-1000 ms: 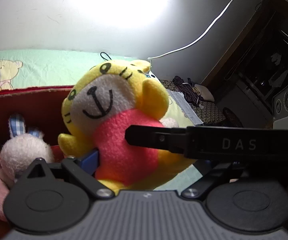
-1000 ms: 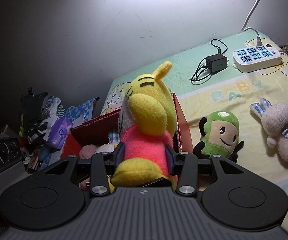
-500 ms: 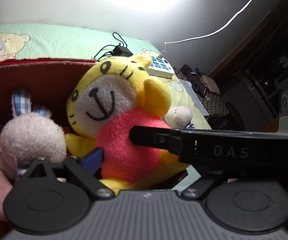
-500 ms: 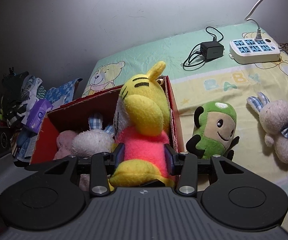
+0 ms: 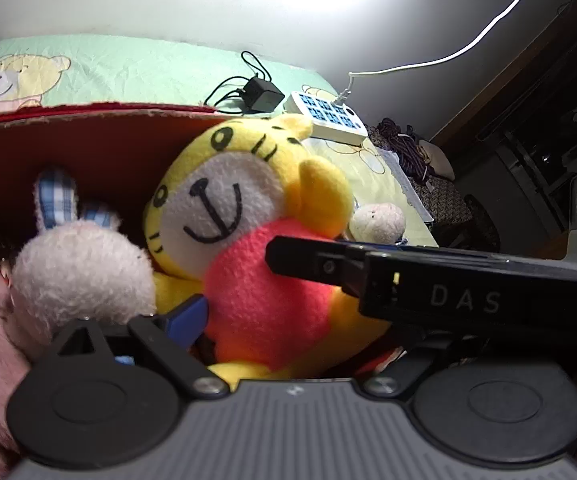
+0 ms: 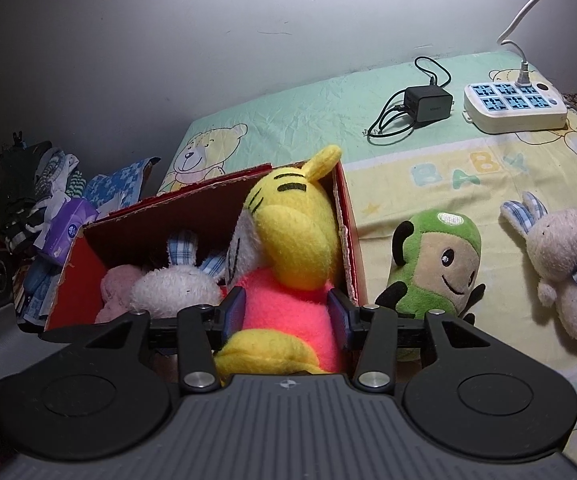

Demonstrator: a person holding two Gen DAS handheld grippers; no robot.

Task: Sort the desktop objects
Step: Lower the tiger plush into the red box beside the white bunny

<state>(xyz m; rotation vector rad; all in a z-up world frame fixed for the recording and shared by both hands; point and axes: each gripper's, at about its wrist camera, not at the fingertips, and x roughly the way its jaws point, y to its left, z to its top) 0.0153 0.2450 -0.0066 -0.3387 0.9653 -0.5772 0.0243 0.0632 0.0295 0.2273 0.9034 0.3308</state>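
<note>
The right tool (image 6: 286, 314), its blue-padded fingers (image 6: 234, 308) pressed into fleecy pink fabric, grips the yellow tiger plush (image 6: 288, 240) by its midriff at the right end of the red cardboard box (image 6: 88, 276), the toy's head leaning against the box's ragged right wall. From the left wrist view the same tiger (image 5: 248, 240) faces the lens, its white muzzle stitched with a black smile, and the black arm of the right tool, lettered "DAS", lies across its belly; of the left tool only one blue pad (image 5: 186, 318) shows, just beside the toy's flank, and whether that tool is wide or closed cannot be told. Inside the box, just left of the tiger, sit a fuzzy white rabbit plush (image 6: 176, 284) with blue checked ears and a pink plush (image 6: 118, 288). Outside the box's right wall stands a green plush (image 6: 436, 256) with a tan smiling face, and farther right a second white rabbit (image 6: 564, 264) with a checked bow lies on the worktop's crinkled pastel cloth (image 6: 428, 200), printed with teddy bears and the word "BABY". Beyond, near the wall, rest a black charger (image 6: 428, 104) with coiled cable and a white power strip (image 6: 516, 106) with blue sockets. A heap of fabrics and a purple packet (image 6: 68, 228) sits left of the box.
</note>
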